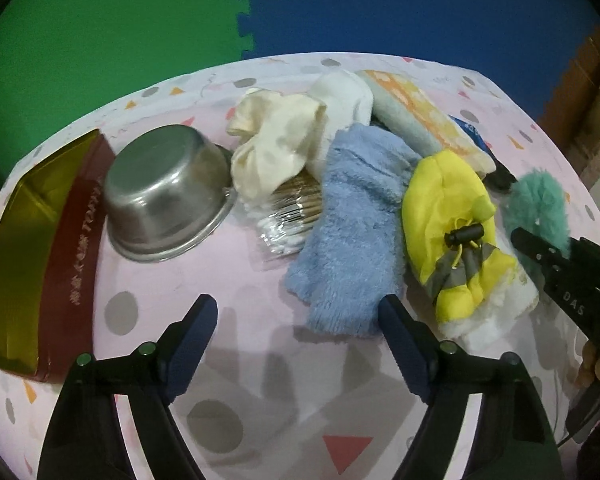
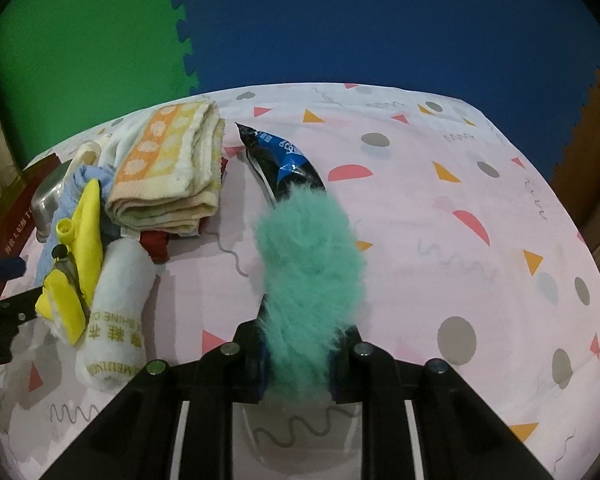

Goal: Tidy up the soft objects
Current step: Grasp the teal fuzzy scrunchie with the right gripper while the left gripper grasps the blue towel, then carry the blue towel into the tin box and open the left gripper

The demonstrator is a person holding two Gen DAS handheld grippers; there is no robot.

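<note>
My right gripper [image 2: 296, 364] is shut on a fluffy teal plush piece [image 2: 312, 264], held above the pink tablecloth; it also shows in the left wrist view [image 1: 536, 204]. My left gripper [image 1: 300, 320] is open and empty, just in front of a fuzzy light-blue cloth [image 1: 352, 228]. Beside that lie a yellow padded pouch [image 1: 456, 232], a cream satin scrunchie [image 1: 272, 144], a white cloth [image 1: 344, 96] and a folded orange-and-yellow towel [image 2: 168, 168]. A white rolled cloth with gold print [image 2: 116, 312] lies by the yellow pouch.
An upturned steel bowl [image 1: 164, 192] and a red-and-gold box [image 1: 28, 248] stand at the left. A clear pack of cotton swabs [image 1: 288, 220] lies under the cloths. A black-and-blue snack packet [image 2: 280, 160] lies behind the teal piece. Green and blue foam mats back the table.
</note>
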